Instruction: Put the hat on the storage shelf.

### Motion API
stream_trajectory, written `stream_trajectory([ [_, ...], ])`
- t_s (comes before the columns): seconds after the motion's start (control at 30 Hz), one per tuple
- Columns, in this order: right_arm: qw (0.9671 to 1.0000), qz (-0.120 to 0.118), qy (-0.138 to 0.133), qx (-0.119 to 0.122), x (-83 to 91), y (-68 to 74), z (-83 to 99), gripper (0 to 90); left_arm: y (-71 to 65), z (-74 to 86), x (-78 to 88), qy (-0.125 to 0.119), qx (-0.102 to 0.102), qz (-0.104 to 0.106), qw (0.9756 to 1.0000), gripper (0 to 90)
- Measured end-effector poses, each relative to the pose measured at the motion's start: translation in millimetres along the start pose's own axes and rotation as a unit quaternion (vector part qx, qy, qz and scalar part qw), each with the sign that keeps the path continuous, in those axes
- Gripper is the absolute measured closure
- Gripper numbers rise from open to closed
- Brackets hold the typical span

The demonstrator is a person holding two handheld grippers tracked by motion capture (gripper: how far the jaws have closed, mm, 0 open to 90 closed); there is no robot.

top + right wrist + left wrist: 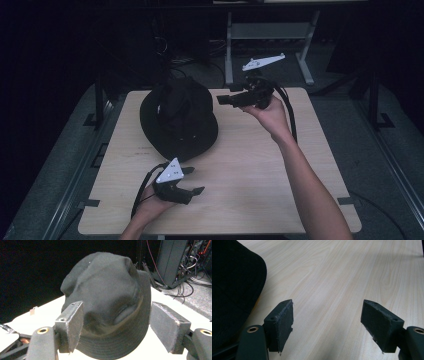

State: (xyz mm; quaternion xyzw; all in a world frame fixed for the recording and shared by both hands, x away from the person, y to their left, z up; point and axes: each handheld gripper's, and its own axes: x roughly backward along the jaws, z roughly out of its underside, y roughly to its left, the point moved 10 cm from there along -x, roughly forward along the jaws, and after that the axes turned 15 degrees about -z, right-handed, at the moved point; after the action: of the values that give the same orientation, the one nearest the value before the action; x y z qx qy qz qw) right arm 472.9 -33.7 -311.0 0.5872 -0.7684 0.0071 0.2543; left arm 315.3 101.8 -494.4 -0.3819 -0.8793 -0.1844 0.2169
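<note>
A black bucket hat (179,120) lies brim-down on the left half of the pale wooden table (250,165). My right gripper (227,95) is held above the table just right of the hat, pointing left at it. Its jaws are open, and in the right gripper view (116,322) they frame the hat's crown (107,297) without touching it. My left gripper (196,180) rests low near the table's front edge, in front of the hat. It is open with only bare wood between its pads (327,320). The hat's brim (232,290) lies to the left of that gripper.
A grey metal stand (270,35) and tangled cables (172,55) sit on the dark floor behind the table. An equipment rack with wiring (180,262) stands beyond the hat in the right gripper view. Bare tabletop stretches to the right and front.
</note>
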Motion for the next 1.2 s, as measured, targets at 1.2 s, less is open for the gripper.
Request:
stream_trajectory([
  [1.2, 0.9995, 0.014, 0.007, -0.029, 50.5, 8.5, 84.5, 21.9, 0.9, 2.1, -0.4, 0.006, 0.008, 0.0, 1.0, 25.4],
])
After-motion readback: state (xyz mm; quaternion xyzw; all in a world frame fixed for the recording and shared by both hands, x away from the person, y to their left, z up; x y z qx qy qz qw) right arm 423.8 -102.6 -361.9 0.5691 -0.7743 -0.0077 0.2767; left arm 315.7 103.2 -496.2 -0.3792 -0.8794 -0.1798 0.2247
